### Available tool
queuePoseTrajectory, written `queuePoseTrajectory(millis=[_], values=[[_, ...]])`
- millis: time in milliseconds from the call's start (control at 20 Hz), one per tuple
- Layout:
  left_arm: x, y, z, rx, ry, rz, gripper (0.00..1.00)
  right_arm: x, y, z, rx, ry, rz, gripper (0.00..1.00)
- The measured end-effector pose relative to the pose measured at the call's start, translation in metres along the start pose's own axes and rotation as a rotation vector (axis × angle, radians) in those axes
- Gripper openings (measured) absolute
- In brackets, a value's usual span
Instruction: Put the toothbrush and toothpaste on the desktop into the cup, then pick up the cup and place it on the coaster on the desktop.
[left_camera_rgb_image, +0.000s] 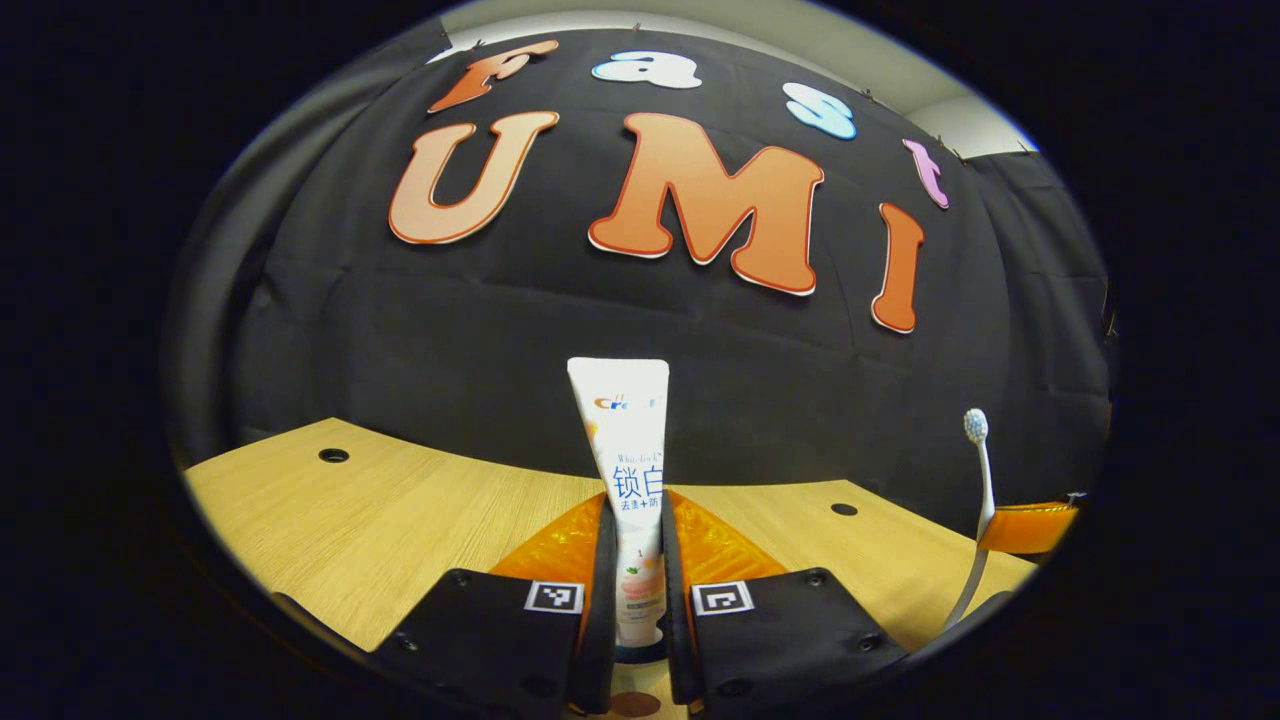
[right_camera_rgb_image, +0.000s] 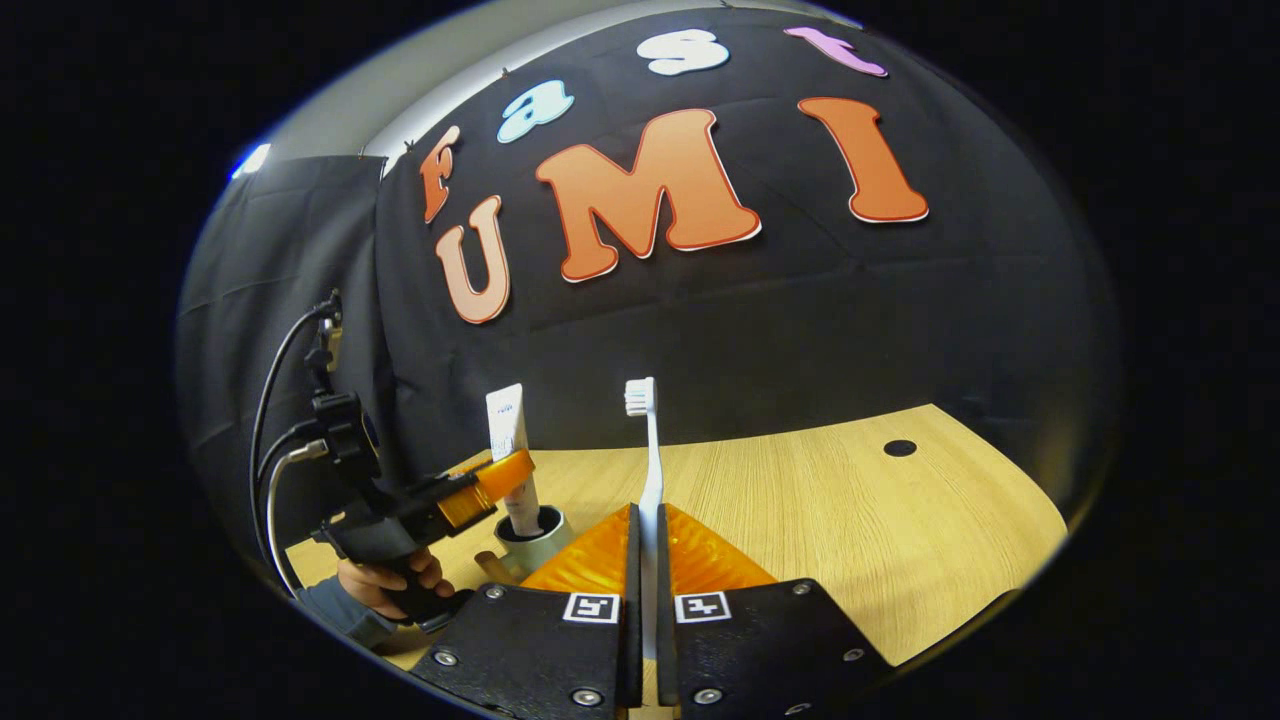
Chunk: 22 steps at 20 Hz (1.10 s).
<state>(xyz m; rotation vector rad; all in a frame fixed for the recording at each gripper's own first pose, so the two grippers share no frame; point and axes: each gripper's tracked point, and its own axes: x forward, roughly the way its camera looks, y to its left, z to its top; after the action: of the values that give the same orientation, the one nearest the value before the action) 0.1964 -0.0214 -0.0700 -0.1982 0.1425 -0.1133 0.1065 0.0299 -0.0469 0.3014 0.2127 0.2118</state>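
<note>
The white squeeze tube of toothpaste (left_camera_rgb_image: 632, 470) stands upright, pinched between the left gripper (left_camera_rgb_image: 636, 560)'s fingers. The right gripper view adds the pale round cup (right_camera_rgb_image: 535, 545) beneath it, the tube's lower end seemingly inside. The right gripper (right_camera_rgb_image: 647, 570) clamps the slim white toothbrush (right_camera_rgb_image: 648, 450) upright above the light wooden desktop (right_camera_rgb_image: 850, 520).

We see the left gripper (left_camera_rgb_image: 640, 600) clamped on the toothpaste (left_camera_rgb_image: 625, 470), tube upright, crimped end up, above the wooden desk (left_camera_rgb_image: 400, 510). At far right the toothbrush (left_camera_rgb_image: 982, 500) stands bristles up, held by the right gripper (left_camera_rgb_image: 1030, 527).
</note>
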Motion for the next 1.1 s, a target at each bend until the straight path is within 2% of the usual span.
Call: queuePoseTrajectory(millis=[250, 350, 400, 450, 550, 600, 700, 750, 800, 950, 1000, 1050, 1100], values=[[-0.005, -0.003, -0.014, 0.002, 0.061, -0.023, 0.27, 0.003, 0.005, 0.001, 0.011, -0.016, 0.001, 0.06], [-0.01, -0.003, -0.017, 0.01, 0.083, -0.023, 0.34, 0.003, 0.011, 0.001, 0.01, -0.017, 0.008, 0.06], [-0.013, -0.003, -0.017, 0.009, 0.083, -0.026, 0.32, 0.003, 0.014, 0.002, 0.011, -0.019, 0.011, 0.06], [-0.016, -0.004, -0.017, 0.006, 0.09, -0.028, 0.36, 0.003, 0.016, 0.002, 0.013, -0.021, 0.018, 0.06], [-0.019, 0.0, -0.022, 0.022, 0.113, -0.02, 0.38, 0.006, 0.02, 0.004, 0.01, -0.031, 0.028, 0.06], [-0.021, 0.004, -0.018, 0.039, 0.102, -0.012, 0.41, 0.007, 0.023, 0.006, 0.002, -0.039, 0.032, 0.06], [-0.028, 0.007, -0.002, 0.065, 0.057, -0.006, 0.39, 0.008, 0.028, 0.006, 0.005, -0.05, 0.05, 0.06], [-0.033, 0.008, 0.004, 0.077, 0.039, -0.006, 0.45, 0.011, 0.031, 0.009, 0.013, -0.059, 0.061, 0.06], [-0.037, 0.008, 0.009, 0.088, 0.029, -0.01, 0.4, 0.012, 0.035, 0.011, 0.023, -0.071, 0.072, 0.06], [-0.047, 0.02, 0.011, 0.117, 0.029, 0.022, 0.7, 0.022, 0.052, 0.02, 0.022, -0.136, 0.13, 0.06], [-0.048, 0.026, 0.012, 0.121, 0.029, 0.039, 0.72, 0.026, 0.056, 0.019, 0.008, -0.147, 0.134, 0.07], [-0.051, 0.028, 0.011, 0.118, 0.025, 0.043, 0.79, 0.03, 0.058, 0.016, 0.003, -0.155, 0.143, 0.07], [-0.053, 0.03, 0.012, 0.118, 0.026, 0.046, 0.79, 0.034, 0.063, 0.015, 0.01, -0.158, 0.154, 0.06]])
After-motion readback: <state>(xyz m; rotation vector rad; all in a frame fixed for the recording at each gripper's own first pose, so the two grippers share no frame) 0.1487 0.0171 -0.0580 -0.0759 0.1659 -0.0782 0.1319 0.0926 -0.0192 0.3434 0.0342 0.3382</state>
